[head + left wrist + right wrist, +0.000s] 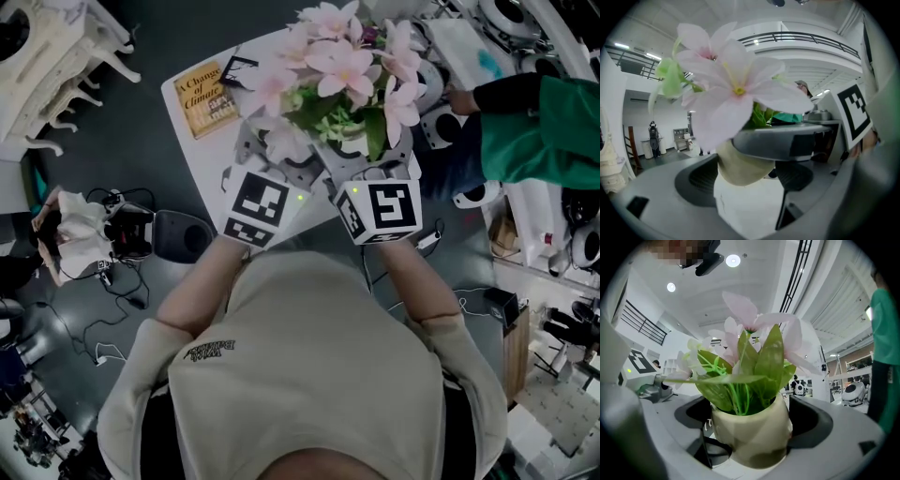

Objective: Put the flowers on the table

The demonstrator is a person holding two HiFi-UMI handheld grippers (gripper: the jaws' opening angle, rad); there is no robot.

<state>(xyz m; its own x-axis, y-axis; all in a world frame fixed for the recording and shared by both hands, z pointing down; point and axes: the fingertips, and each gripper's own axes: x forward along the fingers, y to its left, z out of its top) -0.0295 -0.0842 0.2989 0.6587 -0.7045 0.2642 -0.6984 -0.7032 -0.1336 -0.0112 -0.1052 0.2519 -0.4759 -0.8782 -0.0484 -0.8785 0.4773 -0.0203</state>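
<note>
A cream pot (752,434) of pink flowers (337,70) with green leaves (745,376) is over the near edge of the white table (202,141). My left gripper (281,155) and right gripper (370,155) close on it from the near side, one on each flank. In the left gripper view the pot (743,171) fills the gap of the left gripper (745,183), and the other gripper's jaw crosses in front of it. The right gripper (752,427) has both pads against the pot. Blooms hide the pot from above. Whether the pot rests on the table, I cannot tell.
A yellow book (204,98) lies on the table's far left part. A person in a green top (539,122) is at the table's right. White furniture (47,56) stands far left. Cables (103,281) and a bag (75,234) lie on the floor to the left.
</note>
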